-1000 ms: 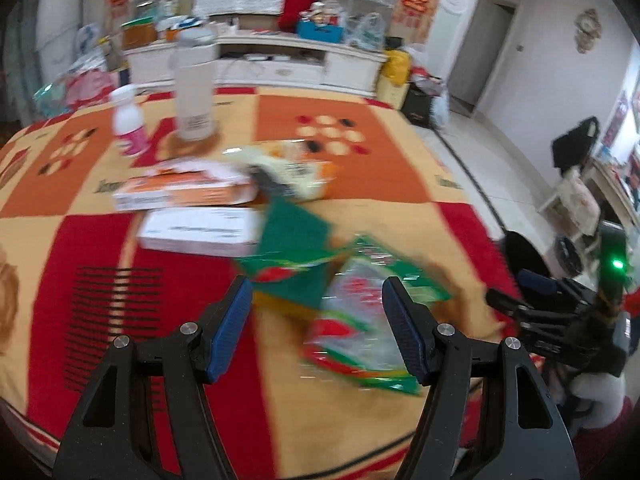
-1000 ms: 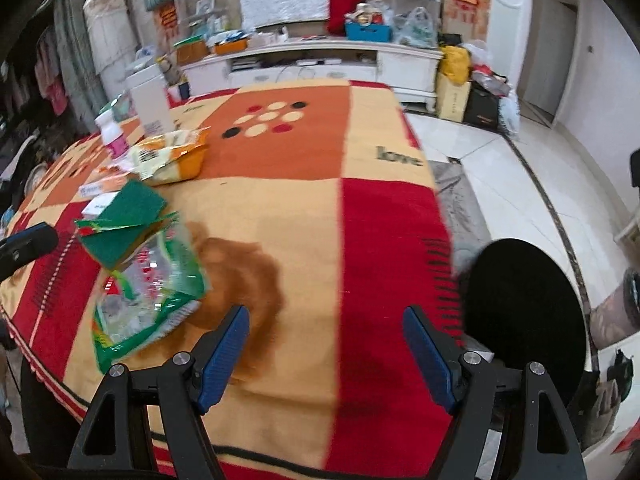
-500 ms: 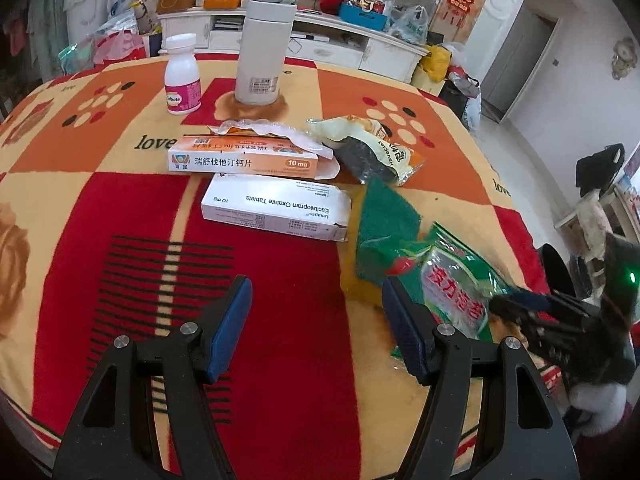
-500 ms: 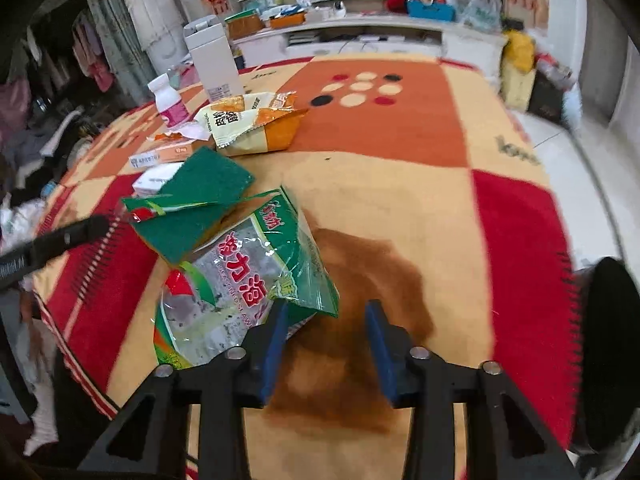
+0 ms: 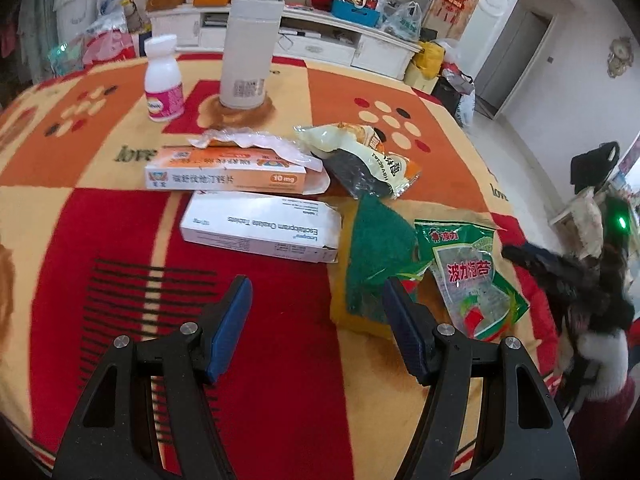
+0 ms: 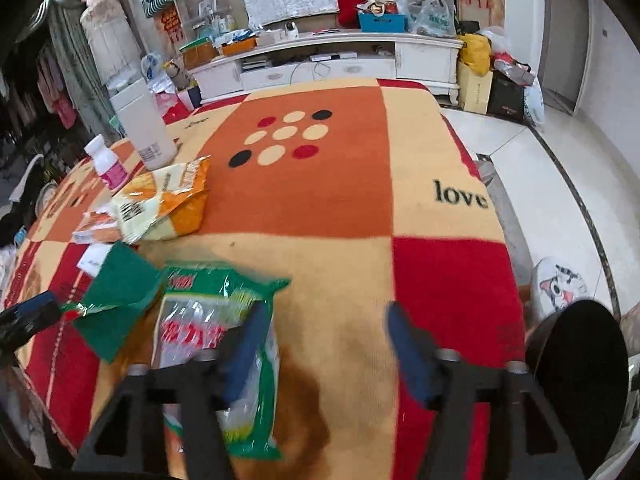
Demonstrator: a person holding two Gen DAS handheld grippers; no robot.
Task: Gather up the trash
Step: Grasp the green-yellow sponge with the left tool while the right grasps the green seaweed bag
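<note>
The table (image 5: 100, 240) wears a red, orange and cream checked blanket, and the clutter sits toward its far half. A tall white flask (image 5: 250, 46) and a small white pill bottle (image 5: 163, 76) stand upright at the back. Nearer lie an orange medicine box (image 5: 226, 174) and a white medicine box (image 5: 260, 226), side by side, with a crumpled clear wrapper (image 5: 256, 142) on top of the orange one. A yellow snack bag (image 5: 370, 160) lies just beyond a green scouring pad (image 5: 378, 256).

The green seaweed wrapper (image 5: 470, 276) lies flat near the table's right edge, touching the pad; its long axis runs from the far side toward the near edge, its torn end pointing away.

The left claw (image 5: 316, 330) is spread and empty over bare red blanket, the pad just beside its right finger. The right claw (image 6: 324, 350) is spread, having just been opening; its left finger overlaps the wrapper (image 6: 218, 344), nothing lies between its fingers.
</note>
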